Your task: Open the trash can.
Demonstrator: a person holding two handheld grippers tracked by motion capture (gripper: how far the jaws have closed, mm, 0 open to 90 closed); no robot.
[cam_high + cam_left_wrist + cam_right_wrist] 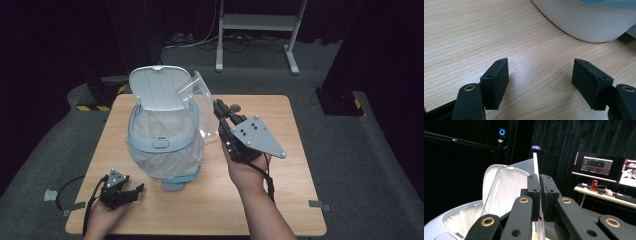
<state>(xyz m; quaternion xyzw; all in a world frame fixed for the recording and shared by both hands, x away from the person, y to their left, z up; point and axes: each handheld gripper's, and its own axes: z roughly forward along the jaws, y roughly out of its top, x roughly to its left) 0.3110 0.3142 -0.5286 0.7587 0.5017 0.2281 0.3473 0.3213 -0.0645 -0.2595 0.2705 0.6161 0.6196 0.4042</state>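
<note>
**Clear sheet pinched at the bin's rim**

Nearest to us, at the near left of the wooden table (280, 120), we see the left gripper (131, 192) resting low in the person's left hand (102, 216), close to the near edge. Its jaws stand wide apart with nothing between them; in the left gripper view the two black pads (496, 81) frame bare wood grain, and the white curved base of the bin (586, 22) rises just beyond them. A black cable (70, 187) trails from this gripper off the table's left side.

Farther in, at the middle of the table, we find the bin (165, 145), pale blue-grey with a translucent bag (150, 165) lining it and hanging over its sides. Its lid (160, 87) stands open, tilted up at the far side.

To the right of the bin, the person's right hand (245, 170) holds the right gripper (218, 106) raised above the table, its grey three-cornered plate (260, 136) on top. Its jaws are closed tight on a clear plastic sheet (200, 97), which runs up and leftward to the bin's far right rim, beside the open lid. In the right gripper view the sheet (506, 187) stands edge-on between the pressed pads (534, 190), with the lid (489, 178) behind it.

Beyond the table lies grey floor (340, 165), and a white metal stand (257, 22) at the far side.
</note>
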